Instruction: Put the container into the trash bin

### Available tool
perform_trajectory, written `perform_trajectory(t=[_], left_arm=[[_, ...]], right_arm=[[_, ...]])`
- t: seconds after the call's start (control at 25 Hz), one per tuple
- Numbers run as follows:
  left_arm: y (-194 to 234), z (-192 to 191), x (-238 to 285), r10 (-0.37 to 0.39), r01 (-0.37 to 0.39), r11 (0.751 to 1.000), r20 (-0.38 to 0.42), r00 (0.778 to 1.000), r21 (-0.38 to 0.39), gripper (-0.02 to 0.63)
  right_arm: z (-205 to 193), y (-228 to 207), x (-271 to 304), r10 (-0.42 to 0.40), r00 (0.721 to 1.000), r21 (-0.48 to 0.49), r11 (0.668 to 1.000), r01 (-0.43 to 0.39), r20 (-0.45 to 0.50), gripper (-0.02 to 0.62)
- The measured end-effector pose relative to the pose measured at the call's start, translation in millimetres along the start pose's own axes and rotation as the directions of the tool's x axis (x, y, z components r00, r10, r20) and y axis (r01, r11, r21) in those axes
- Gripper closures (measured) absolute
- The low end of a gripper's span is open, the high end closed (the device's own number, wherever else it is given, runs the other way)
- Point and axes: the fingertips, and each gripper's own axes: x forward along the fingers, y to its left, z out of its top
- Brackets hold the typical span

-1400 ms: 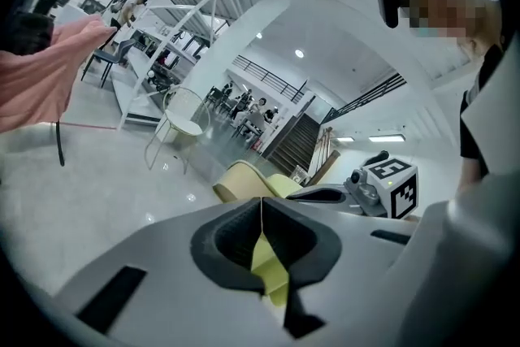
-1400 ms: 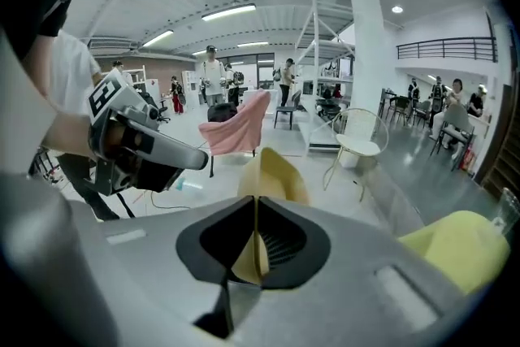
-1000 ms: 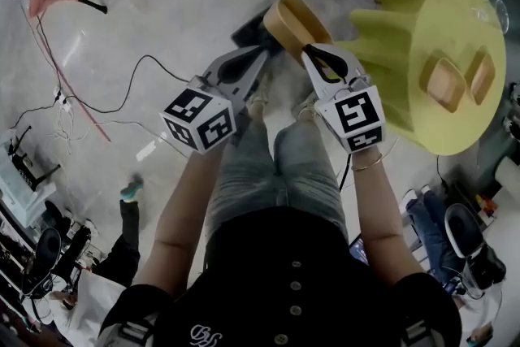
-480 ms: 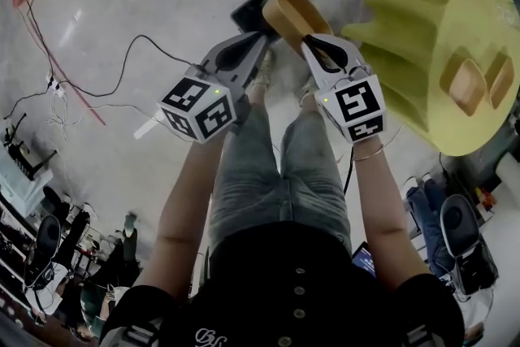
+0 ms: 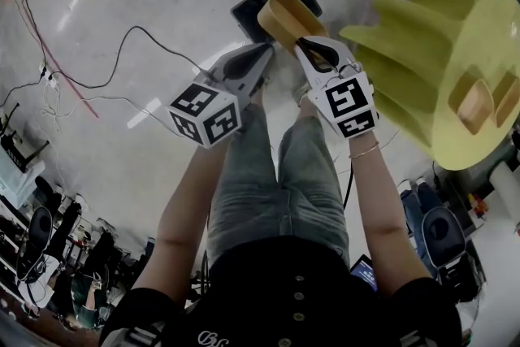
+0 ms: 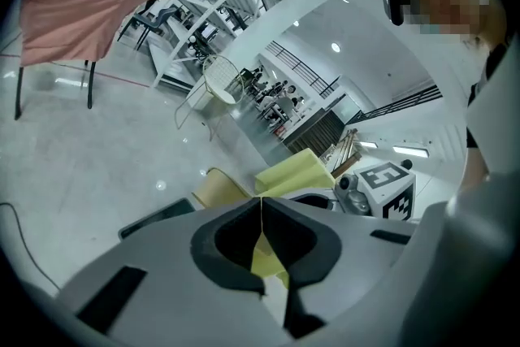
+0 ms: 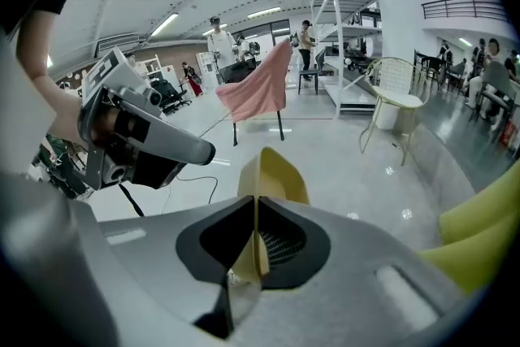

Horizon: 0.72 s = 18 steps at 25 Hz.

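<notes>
A tan oblong container (image 5: pixel 286 15) hangs by its near rim from my right gripper (image 5: pixel 302 45), which is shut on it. It is over a black trash bin (image 5: pixel 246 19) that stands on the floor in front of the person's feet. In the right gripper view the container (image 7: pixel 276 165) stands up between the closed jaws (image 7: pixel 257 203). My left gripper (image 5: pixel 266 51) is just left of it, jaws shut with nothing between them. The left gripper view shows its tips (image 6: pixel 261 203) meeting, with the container (image 6: pixel 215 189) and the bin (image 6: pixel 158 217) beyond them.
A yellow-green ribbed round table (image 5: pixel 455 69) stands close on the right with two more tan containers (image 5: pixel 475 106) on top. Black cables (image 5: pixel 122 45) trail over the grey floor at left. A pink cloth (image 7: pixel 256 89) hangs over a stand, and a white chair (image 7: pixel 394 106) is farther off.
Both grippers have sunk together with the container, which now hangs over the bin. More of the bin shows around the container.
</notes>
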Motion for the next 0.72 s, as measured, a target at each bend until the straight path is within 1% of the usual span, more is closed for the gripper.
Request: perform_trajectory(t=[0.36, 0.44, 0.56, 0.6, 0.64, 0.68, 0.72], left_arm=[[21.4, -14.5, 12.2, 0.025, -0.024, 0.999, 0.008, 1.000, -0.045, 0.591], [24.1, -17.0, 13.1, 0.028, -0.028, 0.998, 0.008, 1.000, -0.052, 0.591], [26.8, -18.4, 12.5, 0.032, -0.031, 0.998, 0.010, 0.999, -0.056, 0.591], [27.9, -18.0, 11.8, 0.035, -0.034, 0.998, 0.011, 0.999, -0.056, 0.591], [29.0, -17.3, 11.1, 0.039, -0.039, 0.998, 0.013, 0.999, -0.056, 0.591], [30.0, -16.4, 10.2, 0.043, -0.042, 0.998, 0.015, 0.999, -0.056, 0.591], [30.7, -15.4, 9.3, 0.046, -0.045, 0.997, 0.017, 0.999, -0.057, 0.591]], right_arm=[[-24.0, 1.1, 37.7, 0.057, 0.996, -0.026, 0.998, -0.059, -0.075, 0.572], [-24.2, 0.0, 42.4, 0.053, 0.996, -0.039, 0.998, -0.056, -0.073, 0.572], [-22.9, -5.5, 47.3, 0.013, 0.997, -0.053, 0.998, -0.017, -0.080, 0.567], [-22.5, -6.8, 48.7, 0.004, 0.996, -0.056, 0.998, -0.009, -0.088, 0.525], [-21.9, -7.4, 49.7, 0.001, 0.996, -0.055, 0.998, -0.006, -0.094, 0.469], [-20.8, -7.9, 50.2, -0.002, 0.995, -0.053, 0.999, -0.003, -0.096, 0.439], [-19.6, -8.4, 50.1, -0.005, 0.996, -0.049, 0.999, 0.001, -0.094, 0.437]])
